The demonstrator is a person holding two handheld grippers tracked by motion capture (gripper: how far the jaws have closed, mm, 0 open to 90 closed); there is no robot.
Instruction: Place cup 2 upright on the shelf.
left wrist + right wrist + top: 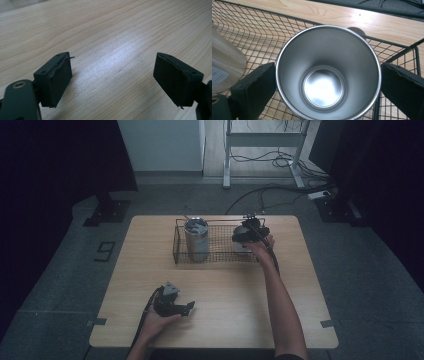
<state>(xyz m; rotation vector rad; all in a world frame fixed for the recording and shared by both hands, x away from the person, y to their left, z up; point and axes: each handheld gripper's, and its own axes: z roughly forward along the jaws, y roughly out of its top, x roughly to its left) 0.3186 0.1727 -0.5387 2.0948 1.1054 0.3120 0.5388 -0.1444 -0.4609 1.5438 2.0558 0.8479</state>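
Note:
A steel cup (328,75) stands upright in the right end of a wire basket (220,257), seen from straight above in the right gripper view. My right gripper (248,234) reaches down over it. Its two black pads (254,87) sit against opposite sides of the cup's wall, just under the rim. A taller steel tumbler (196,239) stands at the basket's left end. My left gripper (186,308) rests low over the wooden table (225,310) near the front edge. It is open, with bare wood between its pads (56,80).
The basket sits at the table's far middle. The tumbler's side (224,67) is close on the left of the right gripper's jaws. Basket wires (407,50) rise just beyond the cup. Cables lie on the floor behind the table.

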